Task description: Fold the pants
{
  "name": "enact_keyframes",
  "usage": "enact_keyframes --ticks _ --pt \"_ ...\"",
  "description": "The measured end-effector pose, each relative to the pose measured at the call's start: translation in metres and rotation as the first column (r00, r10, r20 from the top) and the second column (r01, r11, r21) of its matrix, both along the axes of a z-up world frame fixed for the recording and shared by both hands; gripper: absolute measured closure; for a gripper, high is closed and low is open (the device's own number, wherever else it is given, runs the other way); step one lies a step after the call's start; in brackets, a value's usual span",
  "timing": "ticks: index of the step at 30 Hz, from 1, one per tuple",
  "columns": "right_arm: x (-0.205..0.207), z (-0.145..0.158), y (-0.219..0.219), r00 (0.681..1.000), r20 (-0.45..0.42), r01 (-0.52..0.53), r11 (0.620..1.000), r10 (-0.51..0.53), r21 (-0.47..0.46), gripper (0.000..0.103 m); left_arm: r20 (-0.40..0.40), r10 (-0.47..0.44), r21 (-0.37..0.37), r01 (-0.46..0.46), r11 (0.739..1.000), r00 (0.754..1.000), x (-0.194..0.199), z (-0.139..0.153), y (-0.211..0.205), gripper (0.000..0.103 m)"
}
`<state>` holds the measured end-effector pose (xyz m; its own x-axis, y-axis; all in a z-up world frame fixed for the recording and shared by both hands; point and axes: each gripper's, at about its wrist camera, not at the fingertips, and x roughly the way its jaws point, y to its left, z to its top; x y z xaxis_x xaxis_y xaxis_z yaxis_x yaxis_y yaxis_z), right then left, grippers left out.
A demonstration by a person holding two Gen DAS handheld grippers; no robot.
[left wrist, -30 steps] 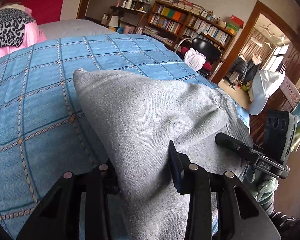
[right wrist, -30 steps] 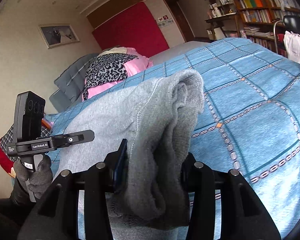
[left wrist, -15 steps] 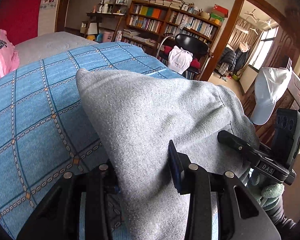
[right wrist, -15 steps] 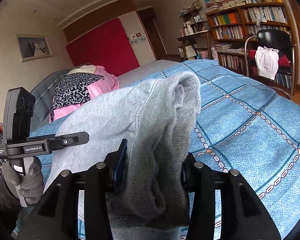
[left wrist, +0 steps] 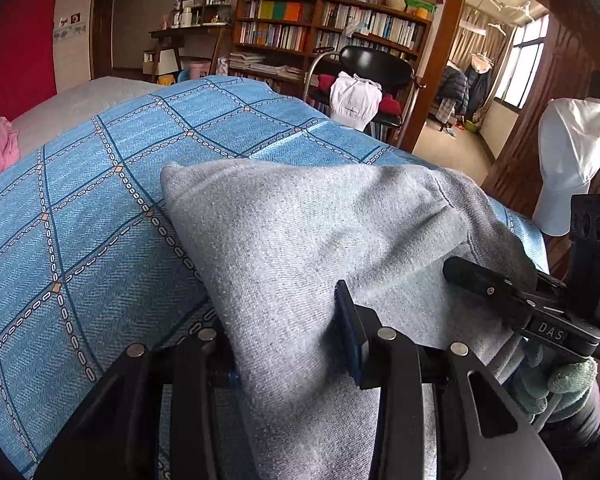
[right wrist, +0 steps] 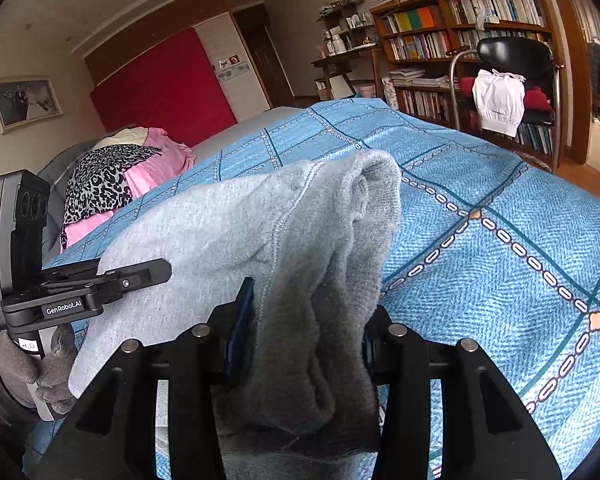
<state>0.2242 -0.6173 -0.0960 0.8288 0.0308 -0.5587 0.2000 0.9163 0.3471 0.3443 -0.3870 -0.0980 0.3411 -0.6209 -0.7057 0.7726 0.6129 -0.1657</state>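
Note:
The grey sweatpants [left wrist: 300,240] lie folded over on the blue checked bedspread [left wrist: 80,220]. My left gripper [left wrist: 288,340] is shut on one end of the folded edge. My right gripper [right wrist: 304,328] is shut on the other end, where the thick bunched waistband [right wrist: 364,208] rises between its fingers. Each gripper shows in the other's view: the right one in the left wrist view [left wrist: 540,304], the left one in the right wrist view [right wrist: 80,288]. Both hold the cloth a little above the bed.
A pile of pink and leopard-print clothes [right wrist: 116,184] lies at the head of the bed. A black chair [left wrist: 364,80] with white and red clothes stands past the bed's far side, before bookshelves [left wrist: 332,24]. A white cap [left wrist: 568,160] hangs at right by the doorway.
Both grippers have swung toward the bookshelf side of the room, carrying the pants. The pink pile has slid out to the left edge. Both grips are unchanged.

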Motion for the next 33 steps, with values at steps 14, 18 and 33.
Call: enact_keyframes --ticks 14,18,33 --pt "-0.002 -0.008 0.005 1.0 -0.028 0.012 1.0 -0.012 0.003 0.052 0.073 0.023 0.027 -0.025 0.999 0.997 -0.013 -0.023 0.01 0.054" --pt "-0.006 -0.008 0.006 0.999 -0.032 0.028 1.0 -0.028 -0.008 0.047 0.109 0.045 0.05 -0.05 0.997 0.993 -0.019 -0.027 0.011 0.045" --pt "-0.058 -0.01 0.03 0.982 -0.099 0.146 0.983 -0.158 -0.112 0.037 0.309 0.034 0.141 -0.082 0.987 0.951 -0.071 -0.025 0.038 0.026"
